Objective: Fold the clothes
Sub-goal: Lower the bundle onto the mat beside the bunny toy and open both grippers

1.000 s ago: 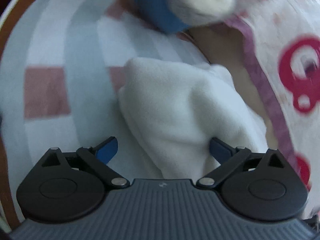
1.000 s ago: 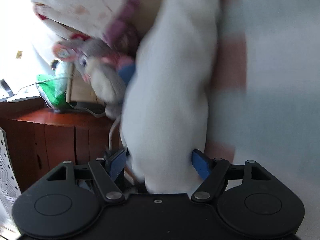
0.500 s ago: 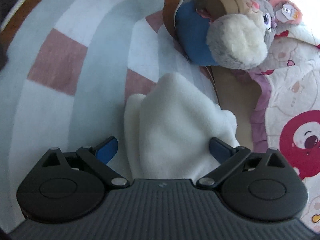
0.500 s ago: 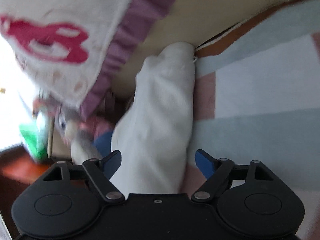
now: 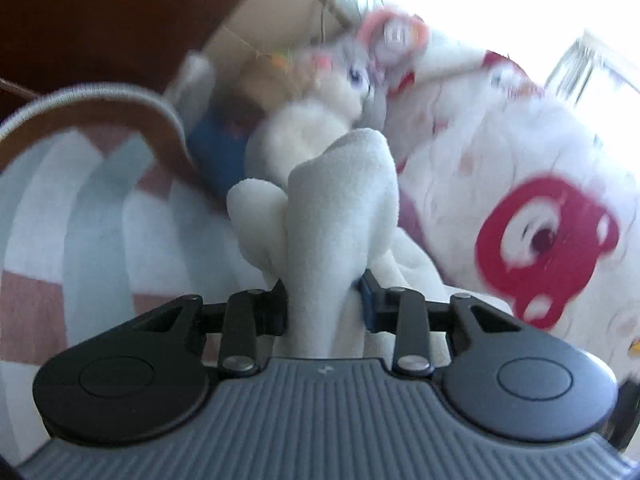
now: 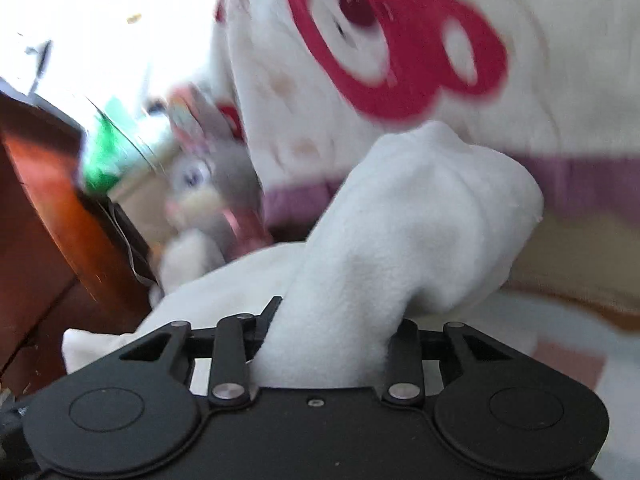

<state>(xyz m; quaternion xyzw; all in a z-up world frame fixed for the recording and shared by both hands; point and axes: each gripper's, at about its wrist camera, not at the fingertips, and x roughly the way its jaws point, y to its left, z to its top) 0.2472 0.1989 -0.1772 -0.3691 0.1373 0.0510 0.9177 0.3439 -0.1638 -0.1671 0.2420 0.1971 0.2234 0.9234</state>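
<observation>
Closing: both hand-held grippers (image 5: 323,304) (image 6: 332,336) on white fleece (image 5: 340,208) | fingertips buried | background blurred

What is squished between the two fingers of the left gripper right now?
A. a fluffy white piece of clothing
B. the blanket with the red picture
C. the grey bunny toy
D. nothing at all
A: in the left wrist view the left gripper has its jaws closing on a bunched-up fluffy white garment, while the bunny toy and the blanket with the red picture sit behind it.
</observation>
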